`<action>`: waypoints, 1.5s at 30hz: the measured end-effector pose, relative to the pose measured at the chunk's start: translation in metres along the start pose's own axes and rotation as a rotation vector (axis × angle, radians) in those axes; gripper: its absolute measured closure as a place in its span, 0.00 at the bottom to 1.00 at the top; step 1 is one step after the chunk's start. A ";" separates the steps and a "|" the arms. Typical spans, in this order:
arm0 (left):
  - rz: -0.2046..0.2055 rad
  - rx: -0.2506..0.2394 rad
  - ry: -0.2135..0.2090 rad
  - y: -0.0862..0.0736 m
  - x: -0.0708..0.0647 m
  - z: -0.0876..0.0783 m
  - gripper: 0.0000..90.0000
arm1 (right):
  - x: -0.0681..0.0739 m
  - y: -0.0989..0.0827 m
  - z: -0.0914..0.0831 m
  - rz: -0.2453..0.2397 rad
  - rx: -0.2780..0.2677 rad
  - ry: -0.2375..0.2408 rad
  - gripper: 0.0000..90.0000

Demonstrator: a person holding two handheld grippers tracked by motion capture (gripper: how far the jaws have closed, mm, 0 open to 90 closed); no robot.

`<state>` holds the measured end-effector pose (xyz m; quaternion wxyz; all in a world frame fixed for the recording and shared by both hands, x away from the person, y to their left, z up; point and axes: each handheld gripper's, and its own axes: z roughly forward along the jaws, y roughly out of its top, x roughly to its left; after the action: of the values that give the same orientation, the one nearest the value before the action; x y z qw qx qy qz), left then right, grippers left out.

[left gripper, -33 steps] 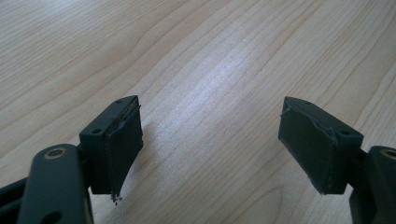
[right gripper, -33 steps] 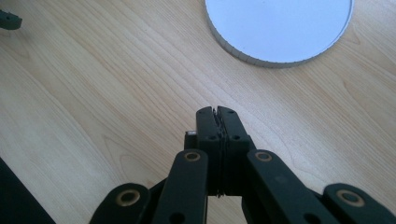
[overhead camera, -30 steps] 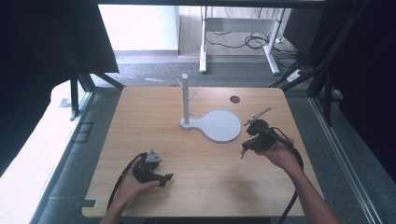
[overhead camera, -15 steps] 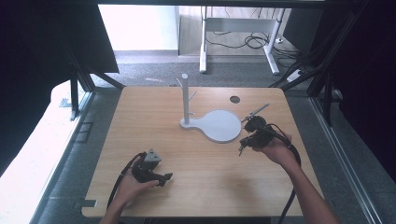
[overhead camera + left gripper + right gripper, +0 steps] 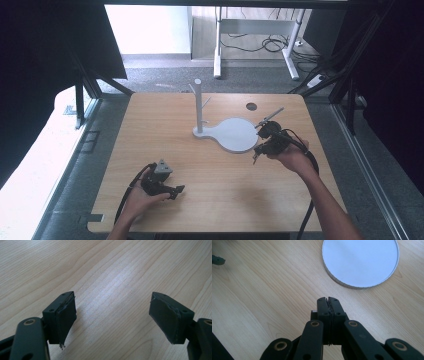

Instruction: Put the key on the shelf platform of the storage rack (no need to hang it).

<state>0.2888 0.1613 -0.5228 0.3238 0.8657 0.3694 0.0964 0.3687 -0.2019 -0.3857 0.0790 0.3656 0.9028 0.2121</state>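
A white stand lies on the wooden table, made of a round flat base [image 5: 236, 135] and an upright post with short pegs [image 5: 198, 105]. My right gripper [image 5: 260, 149] hovers just right of the base, held in a hand and pointing left. In the right gripper view its jaws [image 5: 328, 300] are pressed together with nothing between them, and the white base [image 5: 360, 262] lies ahead of them. My left gripper [image 5: 176, 190] rests low near the table's front left. Its jaws [image 5: 112, 315] stand wide apart over bare wood.
A small round hole [image 5: 251, 106] is in the tabletop [image 5: 150, 130] behind the stand. Black frame legs and cables stand beyond the far edge. A cable trails from each gripper toward the front edge.
The right gripper has edged slightly to the left, toward the white base. The left gripper has stayed where it was.
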 end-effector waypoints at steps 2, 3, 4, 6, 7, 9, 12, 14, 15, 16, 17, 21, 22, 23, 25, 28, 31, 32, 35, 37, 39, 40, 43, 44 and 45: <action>-0.001 0.000 0.000 0.000 0.000 0.000 0.24 | 0.000 0.001 0.000 -0.003 0.000 0.000 1.00; -0.001 -0.001 -0.001 0.000 0.000 0.000 0.24 | 0.000 0.002 0.000 -0.002 0.000 0.000 1.00; 0.000 0.000 -0.001 0.000 0.000 0.000 0.24 | 0.000 0.003 0.000 -0.002 0.002 -0.002 1.00; 0.000 0.000 0.000 0.000 0.000 0.000 0.24 | 0.000 0.004 0.000 0.003 0.002 -0.005 1.00; 0.000 0.000 -0.001 0.000 0.000 0.000 0.24 | -0.001 0.005 0.000 -0.001 0.000 -0.005 1.00; 0.000 0.000 -0.001 0.000 0.000 0.000 0.24 | -0.001 0.007 -0.001 0.002 0.001 -0.005 1.00; -0.001 0.000 0.000 0.000 0.000 0.000 0.24 | -0.001 0.010 -0.001 -0.002 -0.001 -0.006 1.00; -0.002 -0.001 -0.001 0.000 0.000 0.000 0.24 | 0.000 0.012 -0.001 -0.002 -0.001 -0.006 1.00; -0.001 0.000 0.000 0.000 0.000 0.000 0.24 | 0.000 0.013 -0.001 -0.005 -0.001 -0.005 1.00; 0.000 0.001 -0.001 0.000 0.000 0.000 0.24 | -0.001 0.014 -0.001 -0.010 -0.002 -0.004 1.00; 0.000 0.001 -0.001 0.000 0.000 0.000 0.24 | -0.001 0.015 -0.002 -0.007 -0.002 -0.004 1.00; -0.009 0.002 -0.002 0.000 0.000 0.000 0.24 | -0.001 0.018 -0.001 -0.011 -0.003 -0.004 1.00; -0.009 0.003 -0.001 0.000 0.000 0.000 0.24 | -0.001 0.019 -0.001 -0.010 -0.002 -0.004 1.00; -0.008 0.002 -0.001 0.000 0.000 0.000 0.24 | -0.001 0.020 -0.001 -0.009 -0.003 0.000 1.00; -0.007 0.002 -0.002 0.000 0.000 0.000 0.24 | -0.001 0.021 0.000 -0.009 -0.001 -0.002 1.00; -0.008 0.003 -0.001 0.000 0.000 0.000 0.24 | -0.002 0.023 0.001 -0.012 -0.003 -0.002 1.00; -0.008 0.002 -0.002 0.000 0.000 0.000 0.24 | -0.002 0.025 0.001 -0.013 -0.003 -0.004 1.00; -0.007 0.003 -0.002 0.000 0.000 0.000 0.24 | -0.002 0.026 0.002 -0.012 0.000 -0.008 1.00; -0.006 0.003 -0.002 0.000 -0.001 0.000 0.24 | -0.002 0.029 0.004 -0.013 0.007 -0.009 1.00; -0.006 0.003 -0.001 0.000 0.000 0.000 0.24 | -0.001 0.031 0.004 -0.013 0.007 -0.008 1.00; -0.008 0.002 -0.001 0.000 0.000 0.000 0.24 | -0.001 0.032 0.005 -0.012 0.008 -0.009 1.00; -0.008 0.002 -0.001 0.000 0.000 0.000 0.24 | -0.002 0.033 0.005 -0.015 0.007 -0.006 1.00; -0.003 0.006 -0.001 0.000 0.000 -0.001 0.24 | -0.002 0.035 0.005 -0.011 0.008 -0.008 1.00; -0.004 0.005 -0.001 0.000 0.000 0.000 0.24 | -0.003 0.036 0.006 -0.010 0.009 -0.008 1.00; -0.003 0.005 -0.001 0.000 0.000 0.000 0.24 | -0.003 0.037 0.006 -0.011 0.008 -0.008 1.00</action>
<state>0.2888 0.1619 -0.5228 0.3222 0.8659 0.3708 0.0945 0.3958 -0.1789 -0.3747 0.0823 0.3618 0.9054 0.2064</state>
